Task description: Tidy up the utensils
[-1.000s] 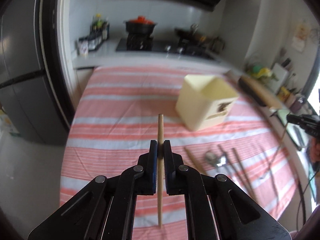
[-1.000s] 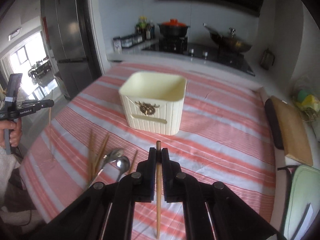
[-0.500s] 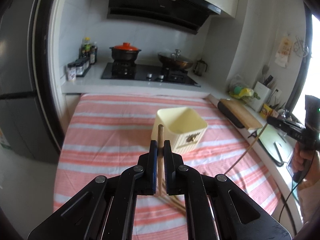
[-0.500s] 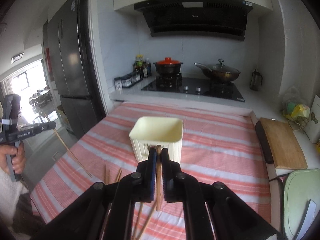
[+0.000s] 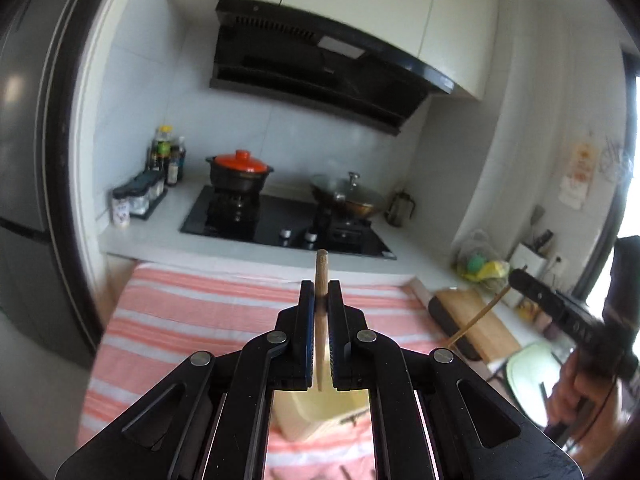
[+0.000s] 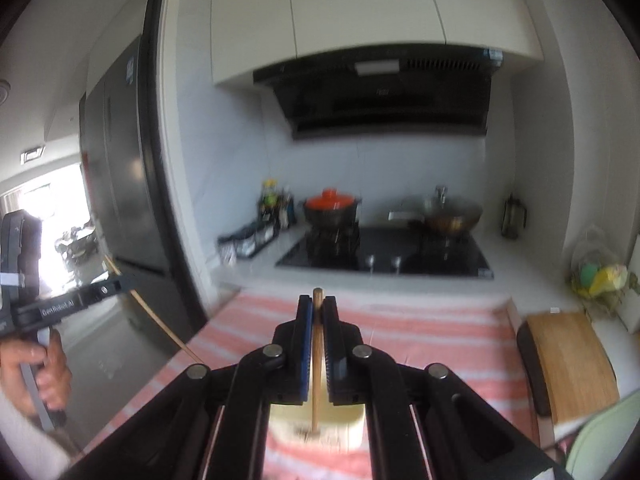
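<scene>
Two grippers, left [image 5: 320, 292] and right [image 6: 317, 308], each clamped on a chopstick [image 5: 321, 312] above the cream holder's [image 5: 320, 412] rim.

White lettering "GenRobot.AI" runs along the side of the left claw [image 6: 116, 282]; nothing else is legible.

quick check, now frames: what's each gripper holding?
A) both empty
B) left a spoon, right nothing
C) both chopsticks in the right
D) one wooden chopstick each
D: the left gripper is shut on a wooden chopstick, and the right gripper is shut on its own chopstick; both hang roughly over the cream utensil holder on the striped cloth.
</scene>
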The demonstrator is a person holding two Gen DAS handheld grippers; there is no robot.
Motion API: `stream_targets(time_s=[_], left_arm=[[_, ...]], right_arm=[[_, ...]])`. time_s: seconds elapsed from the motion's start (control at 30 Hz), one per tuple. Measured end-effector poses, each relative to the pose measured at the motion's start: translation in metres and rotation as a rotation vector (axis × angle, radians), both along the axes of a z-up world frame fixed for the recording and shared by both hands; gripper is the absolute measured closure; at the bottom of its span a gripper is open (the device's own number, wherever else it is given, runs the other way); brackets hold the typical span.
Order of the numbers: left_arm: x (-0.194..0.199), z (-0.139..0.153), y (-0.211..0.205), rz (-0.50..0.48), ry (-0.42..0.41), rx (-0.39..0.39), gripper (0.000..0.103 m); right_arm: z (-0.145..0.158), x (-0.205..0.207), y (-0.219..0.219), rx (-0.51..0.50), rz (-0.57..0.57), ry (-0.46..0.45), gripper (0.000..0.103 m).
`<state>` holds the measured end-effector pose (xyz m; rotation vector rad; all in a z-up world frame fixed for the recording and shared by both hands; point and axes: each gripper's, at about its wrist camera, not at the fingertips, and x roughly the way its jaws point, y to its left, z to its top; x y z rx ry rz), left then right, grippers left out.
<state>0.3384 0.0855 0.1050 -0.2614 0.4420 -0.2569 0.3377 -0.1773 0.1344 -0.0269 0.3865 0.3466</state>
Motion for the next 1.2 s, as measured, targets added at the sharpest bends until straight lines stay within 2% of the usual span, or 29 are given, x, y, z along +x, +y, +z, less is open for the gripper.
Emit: stream_targets(time_s=[0.07, 0.13, 0.3, 0.4, 0.47, 0.5, 0.53, 0.57, 0.6, 0.67, 0.73, 0.77, 0.83, 0.9, 1.0, 1.07, 1.1, 1.17, 1.2], left_arm=[[0.020, -0.018, -0.012, -0.005, 0.046, -0.004, 0.099], [0.039, -0.041, -0.023, -0.015, 0.111, 0.011, 0.099], [0.067, -0.095, -0.043, -0.053, 0.270, 0.057, 0.099], [0.075, -0.112, -0.049, -0.059, 0.328, 0.067, 0.098], [0.072, -0.112, -0.050, -0.042, 0.334, 0.068, 0.089], [0.067, -0.109, -0.048, -0.047, 0.327, 0.059, 0.074], [0.060, -0.103, -0.045, -0.052, 0.314, 0.056, 0.062], [0.052, -0.096, -0.042, -0.052, 0.296, 0.063, 0.058], [0.041, -0.087, -0.036, -0.059, 0.274, 0.075, 0.056], [0.016, -0.073, -0.025, -0.077, 0.242, 0.109, 0.050], [-0.017, -0.067, -0.012, -0.086, 0.234, 0.151, 0.035], [-0.034, -0.068, -0.005, -0.094, 0.238, 0.169, 0.032], [-0.072, -0.082, 0.007, -0.109, 0.251, 0.194, 0.022], [-0.117, -0.116, 0.018, -0.105, 0.278, 0.199, 0.016], [-0.169, -0.186, 0.021, -0.054, 0.380, 0.178, 0.015], [-0.192, -0.225, 0.018, -0.028, 0.455, 0.147, 0.015], [-0.206, -0.245, 0.014, -0.019, 0.488, 0.114, 0.015], [-0.221, -0.262, 0.007, 0.005, 0.502, 0.085, 0.015], [-0.223, -0.266, 0.004, 0.014, 0.500, 0.078, 0.015]], right_arm=[[-0.009, 0.017, 0.004, 0.008, -0.017, -0.002, 0.098], [-0.025, 0.036, 0.006, 0.011, -0.029, 0.035, 0.098], [-0.078, 0.078, 0.006, 0.004, -0.051, 0.206, 0.098], [-0.105, 0.094, 0.003, 0.015, -0.061, 0.302, 0.097], [-0.118, 0.100, 0.004, 0.026, -0.053, 0.350, 0.094], [-0.121, 0.102, 0.004, 0.027, -0.050, 0.360, 0.091], [-0.122, 0.102, 0.005, 0.022, -0.055, 0.362, 0.086], [-0.119, 0.099, 0.004, 0.024, -0.057, 0.352, 0.074], [-0.114, 0.095, 0.003, 0.031, -0.057, 0.338, 0.069], [-0.094, 0.075, -0.001, 0.034, -0.056, 0.279, 0.068], [-0.073, 0.050, -0.006, 0.023, -0.037, 0.223, 0.068], [-0.065, 0.038, -0.009, 0.014, -0.033, 0.203, 0.067], [-0.053, 0.003, -0.022, -0.008, -0.030, 0.172, 0.060], [-0.058, -0.036, -0.039, -0.019, -0.029, 0.167, 0.055], [-0.101, -0.091, -0.065, -0.067, -0.062, 0.161, 0.055], [-0.157, -0.130, -0.080, -0.110, -0.150, 0.194, 0.055], [-0.180, -0.145, -0.086, -0.100, -0.180, 0.219, 0.055], [-0.229, -0.177, -0.096, -0.059, -0.238, 0.296, 0.055], [-0.243, -0.186, -0.098, -0.050, -0.255, 0.318, 0.055]])
